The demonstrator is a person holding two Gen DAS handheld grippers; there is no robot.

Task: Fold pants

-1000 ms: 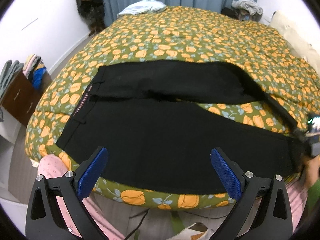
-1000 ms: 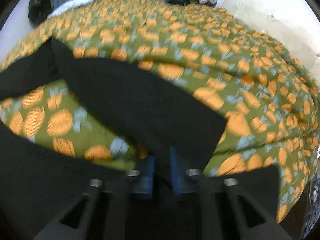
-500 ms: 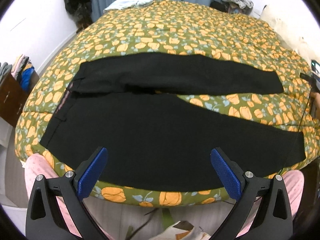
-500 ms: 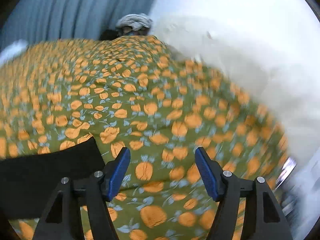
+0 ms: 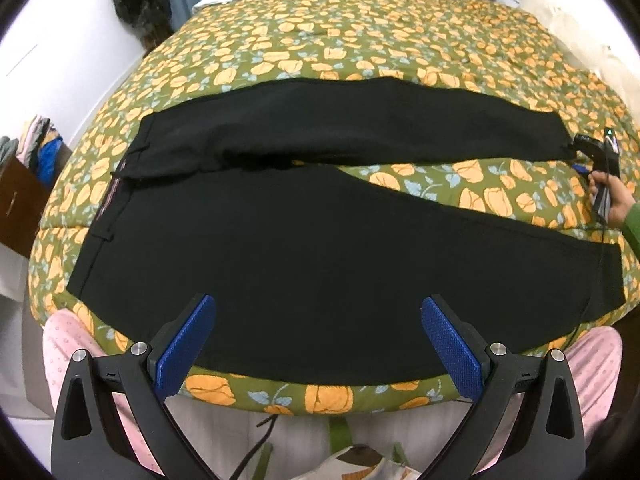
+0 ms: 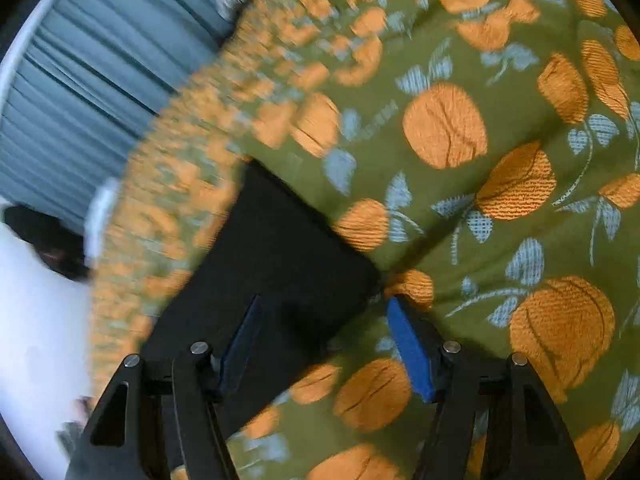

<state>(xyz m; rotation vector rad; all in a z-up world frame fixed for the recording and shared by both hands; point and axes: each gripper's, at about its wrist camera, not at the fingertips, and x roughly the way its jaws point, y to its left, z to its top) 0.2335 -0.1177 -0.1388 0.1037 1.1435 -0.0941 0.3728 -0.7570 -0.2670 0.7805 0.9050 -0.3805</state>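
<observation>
Both tongs: you hold them spread, nothing pinched.
Left gripper (image 5: 318, 344): you hover it over the near edge of the pants (image 5: 320, 248).
Right gripper (image 6: 324, 344): you hold it at the far leg's hem, fingers straddling its corner.
Pants: lying flat, legs apart, on the floral bedspread (image 5: 360, 32).

No readable text, label, brand, number or sign is being shown in either view. A thin strip of pinkish stitching is being seen along the waistband of the black pants (image 5: 304, 248), but it is too small and blurred for any lettering to be made out on it.
</observation>
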